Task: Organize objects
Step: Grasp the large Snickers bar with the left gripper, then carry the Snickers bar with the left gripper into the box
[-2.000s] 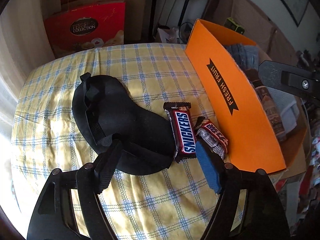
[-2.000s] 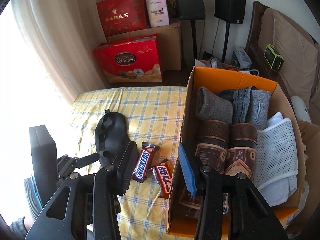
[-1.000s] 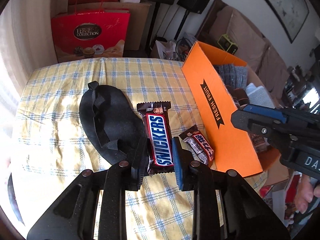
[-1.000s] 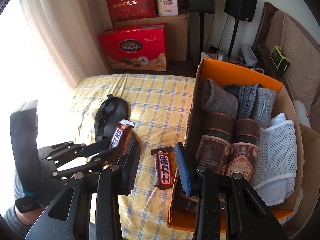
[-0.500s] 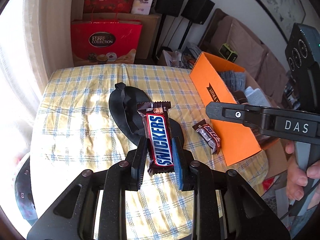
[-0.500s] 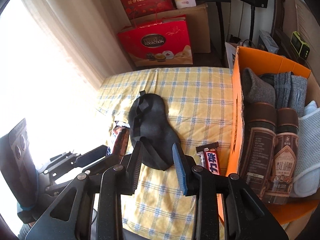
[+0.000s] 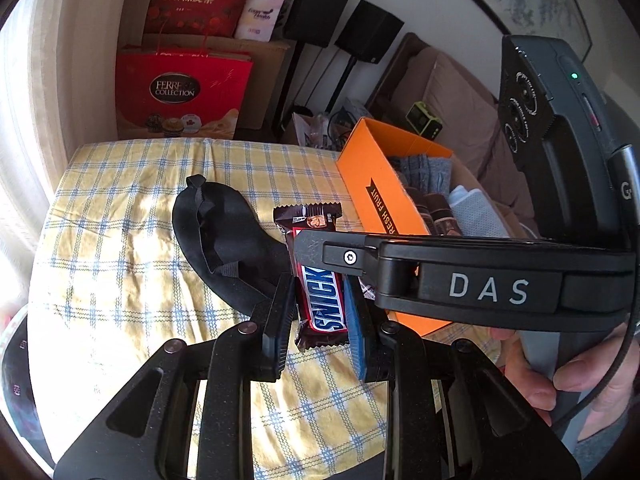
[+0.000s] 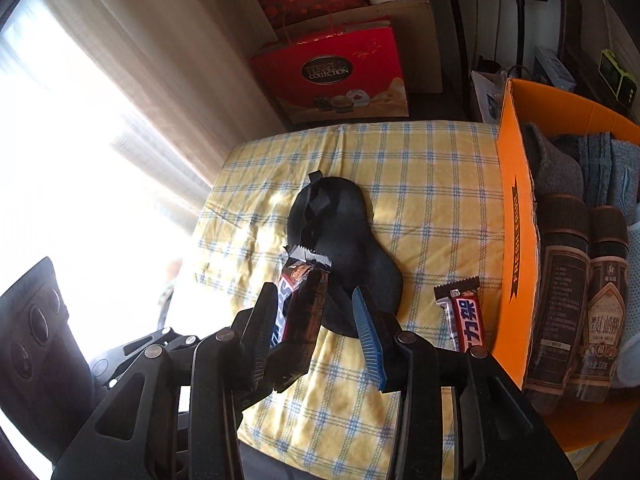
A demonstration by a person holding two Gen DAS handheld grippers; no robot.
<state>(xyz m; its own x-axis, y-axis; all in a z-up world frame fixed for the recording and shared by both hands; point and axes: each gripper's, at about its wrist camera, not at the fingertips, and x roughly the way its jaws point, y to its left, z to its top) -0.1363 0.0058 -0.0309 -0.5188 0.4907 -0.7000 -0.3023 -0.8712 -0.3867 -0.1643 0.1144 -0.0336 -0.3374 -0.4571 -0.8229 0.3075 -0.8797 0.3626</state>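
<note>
My left gripper (image 7: pixel 318 312) is shut on a Snickers bar (image 7: pixel 323 300) and holds it upright above the checked cloth. In the right wrist view the same bar (image 8: pixel 298 304) stands between the fingers of my open right gripper (image 8: pixel 316 320), beside its left finger. The right gripper's body crosses the left wrist view (image 7: pixel 460 284). A black eye mask (image 8: pixel 344 236) lies on the cloth under both grippers. A second chocolate bar (image 8: pixel 464 316) lies by the orange box (image 8: pixel 516 240).
The orange box holds two brown bottles (image 8: pixel 560 288), grey socks (image 8: pixel 560 168) and a white mesh item (image 7: pixel 476 212). A red gift bag (image 8: pixel 336 76) stands behind the yellow checked table (image 8: pixel 420 160). A curtain hangs at the left.
My left gripper closed on the Snickers bar and lifted it off the cloth. My right gripper moved left from the box until its fingers came around the raised bar.
</note>
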